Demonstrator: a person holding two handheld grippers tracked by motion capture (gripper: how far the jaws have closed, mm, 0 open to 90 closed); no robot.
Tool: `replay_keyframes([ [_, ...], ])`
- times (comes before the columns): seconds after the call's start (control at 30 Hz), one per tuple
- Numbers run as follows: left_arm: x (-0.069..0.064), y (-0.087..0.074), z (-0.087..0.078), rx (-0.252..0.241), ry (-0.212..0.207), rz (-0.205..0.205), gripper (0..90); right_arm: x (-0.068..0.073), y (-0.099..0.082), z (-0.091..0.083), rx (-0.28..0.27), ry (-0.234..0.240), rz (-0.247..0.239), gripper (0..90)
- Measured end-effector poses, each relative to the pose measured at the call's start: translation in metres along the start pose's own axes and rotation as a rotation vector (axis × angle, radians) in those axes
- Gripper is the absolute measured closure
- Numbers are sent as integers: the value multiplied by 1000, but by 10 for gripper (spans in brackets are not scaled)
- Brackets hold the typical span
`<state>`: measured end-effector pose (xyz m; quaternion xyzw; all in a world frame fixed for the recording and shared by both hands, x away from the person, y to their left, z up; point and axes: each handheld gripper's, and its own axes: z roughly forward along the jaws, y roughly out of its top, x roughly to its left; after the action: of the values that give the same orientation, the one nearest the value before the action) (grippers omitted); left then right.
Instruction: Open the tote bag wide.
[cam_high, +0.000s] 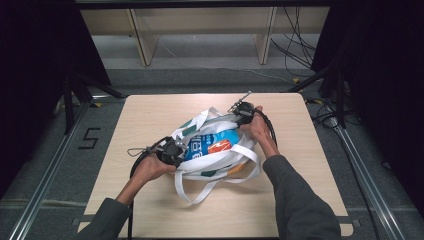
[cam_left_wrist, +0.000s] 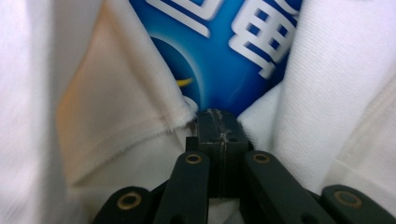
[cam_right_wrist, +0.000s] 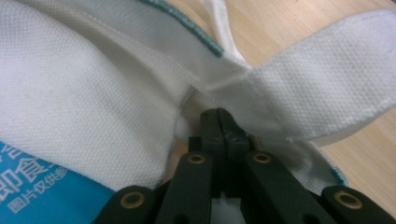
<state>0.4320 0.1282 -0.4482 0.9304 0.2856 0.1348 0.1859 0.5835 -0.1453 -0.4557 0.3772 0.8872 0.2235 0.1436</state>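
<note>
A white fabric tote bag (cam_high: 215, 150) with long white straps lies on the wooden table (cam_high: 150, 115). A blue packet (cam_high: 212, 142) with white lettering and an orange patch shows inside its mouth. My left gripper (cam_high: 176, 151) holds the bag's left rim; in the left gripper view its jaws are pressed together on the white cloth (cam_left_wrist: 140, 121), with the blue packet (cam_left_wrist: 224, 51) just beyond. My right gripper (cam_high: 241, 111) holds the far right rim; in the right gripper view its jaws are closed on the white fabric (cam_right_wrist: 219, 84) near a strap (cam_right_wrist: 327, 88).
The bag's loose straps (cam_high: 200, 187) trail toward the table's front edge. Bare table surface lies on all sides of the bag. Black stands and cables (cam_high: 300, 45) sit on the floor beyond the table.
</note>
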Motion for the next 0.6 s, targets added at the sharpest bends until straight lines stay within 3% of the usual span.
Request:
replay_keyframes([
  [0.03, 0, 3, -2, 7, 17, 12, 893, 3, 2, -3, 21, -16, -19, 900],
  [0.1, 4, 9, -7, -50, 24, -19, 892, 10, 7, -16, 11, -50, -81, 900],
  [0.13, 4, 9, -7, -50, 24, -19, 891, 10, 7, -16, 11, -50, -81, 900],
  [0.17, 7, 12, -10, -105, 23, -51, 891, 14, 10, -36, -61, -22, -87, 900],
  [0.2, 13, 17, -13, -155, -11, -85, 891, 14, 10, -36, -61, -22, -87, 900],
  [0.23, 19, 27, -16, -193, -35, -100, 886, 23, 12, -57, -133, 5, -109, 900],
  [0.27, 25, 45, -15, -226, -43, -117, 884, 29, 12, -63, -131, 20, -101, 900],
  [0.3, 27, 55, -11, -245, -57, -141, 879, 34, 12, -69, -144, 14, -165, 900],
  [0.37, 34, 74, 1, -233, -52, -150, 878, 54, 11, -82, -200, 60, -161, 900],
  [0.4, 34, 74, 1, -233, -52, -150, 880, 54, 11, -82, -200, 60, -161, 900],
  [0.43, 42, 89, 16, -205, -14, -170, 891, 71, 3, -90, -213, 142, -194, 900],
  [0.47, 42, 89, 16, -205, -14, -170, 891, 71, 3, -90, -213, 142, -194, 900],
  [0.53, 51, 97, 32, -154, 52, -186, 892, 85, -10, -89, -181, 197, -254, 900],
  [0.57, 55, 100, 37, -157, 119, -168, 893, 91, -19, -87, -151, 222, -254, 900],
  [0.6, 56, 102, 37, -143, 134, -178, 894, 94, -38, -83, -93, 232, -286, 900],
])
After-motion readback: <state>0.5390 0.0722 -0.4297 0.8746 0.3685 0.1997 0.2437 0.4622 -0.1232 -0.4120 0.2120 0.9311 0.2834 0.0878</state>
